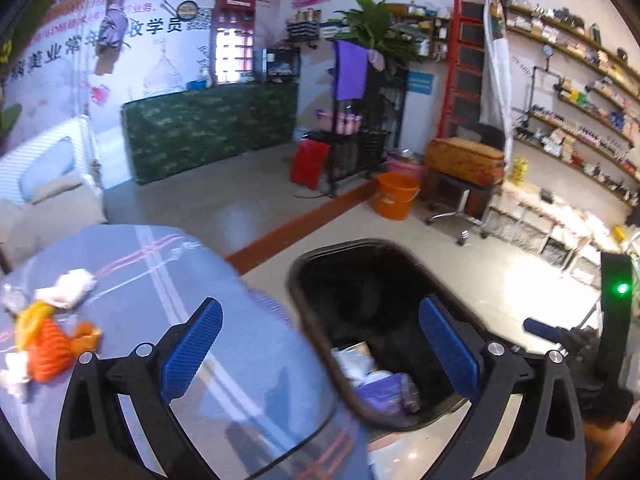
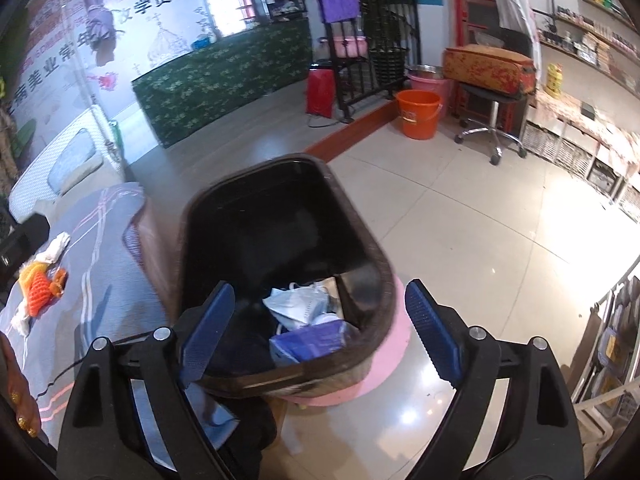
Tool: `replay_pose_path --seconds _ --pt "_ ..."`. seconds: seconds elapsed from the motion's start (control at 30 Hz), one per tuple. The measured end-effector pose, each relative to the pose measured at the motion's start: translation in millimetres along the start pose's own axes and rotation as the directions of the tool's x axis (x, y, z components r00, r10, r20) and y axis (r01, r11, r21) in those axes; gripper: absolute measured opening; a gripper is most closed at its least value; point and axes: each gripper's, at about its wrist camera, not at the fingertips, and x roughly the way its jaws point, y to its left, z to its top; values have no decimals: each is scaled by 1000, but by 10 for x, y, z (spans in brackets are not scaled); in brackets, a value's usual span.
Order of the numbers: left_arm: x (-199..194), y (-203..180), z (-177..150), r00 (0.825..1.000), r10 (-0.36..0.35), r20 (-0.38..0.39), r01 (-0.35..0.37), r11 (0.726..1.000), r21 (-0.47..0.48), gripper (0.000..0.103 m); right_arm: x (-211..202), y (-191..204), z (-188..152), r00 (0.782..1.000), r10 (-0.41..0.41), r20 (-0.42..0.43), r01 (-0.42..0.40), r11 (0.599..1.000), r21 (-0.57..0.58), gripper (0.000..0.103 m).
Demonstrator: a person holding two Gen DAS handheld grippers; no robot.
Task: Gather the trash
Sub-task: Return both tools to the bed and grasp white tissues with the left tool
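1. The trash still to collect lies on the grey bed cover (image 1: 168,320), at about 9 o'clock in your left wrist view: an orange net piece (image 1: 50,350) with a yellow scrap on it, and a white crumpled tissue (image 1: 70,284) just beside it at its 1 o'clock.
2. I judge these pieces very light and soft. The net will crush and may catch on the pads; the tissue will fold flat. Take each one in the middle of its bulk, pressing down a little into the cover, and not at a loose edge, or it can slip out.
3. The dark trash bin (image 2: 376,280) stands beside the bed on a pink stool (image 2: 384,364). White paper (image 2: 298,306) and a blue-purple packet (image 2: 308,340) already lie inside it.
4. Your left gripper (image 1: 320,352) has its jaws wide apart, with nothing between the blue pads. One pad hangs over the bed cover, the other over the bin mouth.
5. Your right gripper (image 2: 320,332) is also wide and holds nothing. It points down at the near rim of the bin, at 6 o'clock of the bin, and I cannot tell whether a pad touches the rim.
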Motion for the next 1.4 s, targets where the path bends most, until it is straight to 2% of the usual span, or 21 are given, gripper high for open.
replay_pose_path --seconds 0.3,0.5,0.77,1.0,1.07,1.23,1.4 --pt "-242 559 -135 995 91 -29 -94 991 -94 97 -40 516 32 996 91 -6 -91 992 -88 91" --pt "-427 959 -287 980 186 -68 -194 972 -134 97 -15 1000 7 984 172 -41 -177 970 -166 92" --pt "-774 1597 -579 955 268 -124 -291 929 -230 97 -11 1804 -62 947 300 -114 -321 904 -283 92" --pt "-988 2118 -880 914 352 -199 -398 871 -289 97 1 2457 -154 910 374 -176 -413 837 -359 92" --pt "-1024 2256 -923 908 364 -207 -413 861 -298 97 -4 2625 -171 901 388 -197 -435 815 -383 92" --pt "-1002 2635 -919 905 365 -218 -418 855 -307 97 -22 2879 -227 886 405 -226 -463 780 -421 92" --pt "-904 2993 -914 921 315 -230 -381 854 -354 77 10 3015 -259 884 396 -249 -467 766 -442 92"
